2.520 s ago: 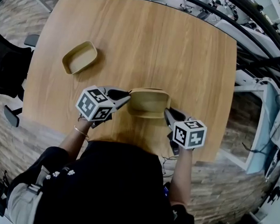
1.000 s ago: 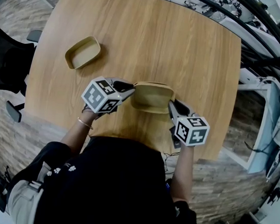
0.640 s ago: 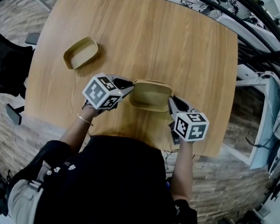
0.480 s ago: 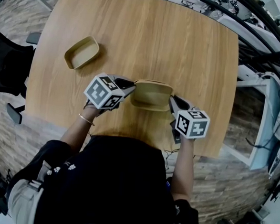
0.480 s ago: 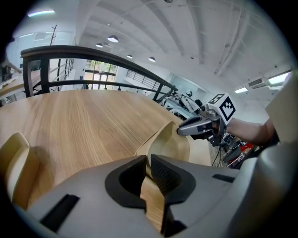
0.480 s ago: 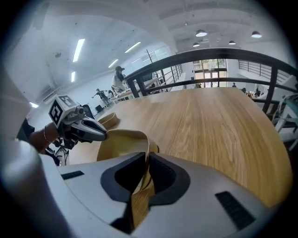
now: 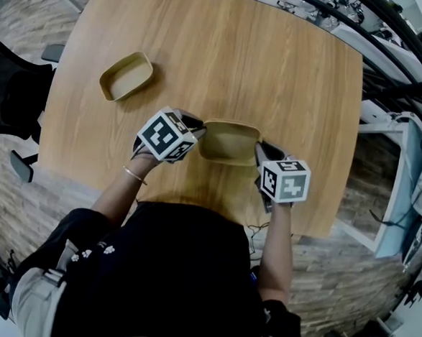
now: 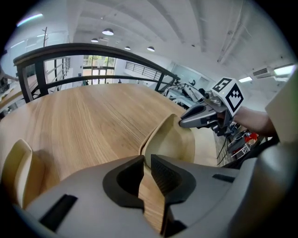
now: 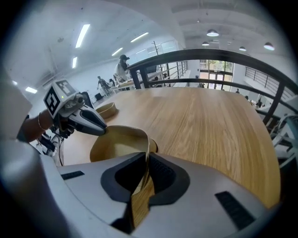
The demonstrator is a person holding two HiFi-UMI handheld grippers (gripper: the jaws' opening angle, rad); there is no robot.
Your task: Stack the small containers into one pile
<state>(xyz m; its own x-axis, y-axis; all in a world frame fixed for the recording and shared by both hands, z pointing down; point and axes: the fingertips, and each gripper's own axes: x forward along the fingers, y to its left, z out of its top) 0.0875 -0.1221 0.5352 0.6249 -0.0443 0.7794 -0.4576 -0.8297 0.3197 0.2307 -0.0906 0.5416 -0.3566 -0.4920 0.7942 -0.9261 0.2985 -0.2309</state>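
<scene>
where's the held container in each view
Head view: container at centre, between left tool and right tool.
Left gripper view: lower centre, rim pinched in the jaws.
Right gripper view: lower left of centre, rim pinched likewise.
Shared landmark: the table.

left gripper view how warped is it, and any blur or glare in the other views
Left gripper view: strong fisheye, dark corners, the railing bows into an arc, windows behind it blown out. Right gripper view: same bend and dark rim, mild glare from ceiling lights. Head view: table edges curve, even light, a soft shadow under the held container, no obvious motion blur.
</scene>
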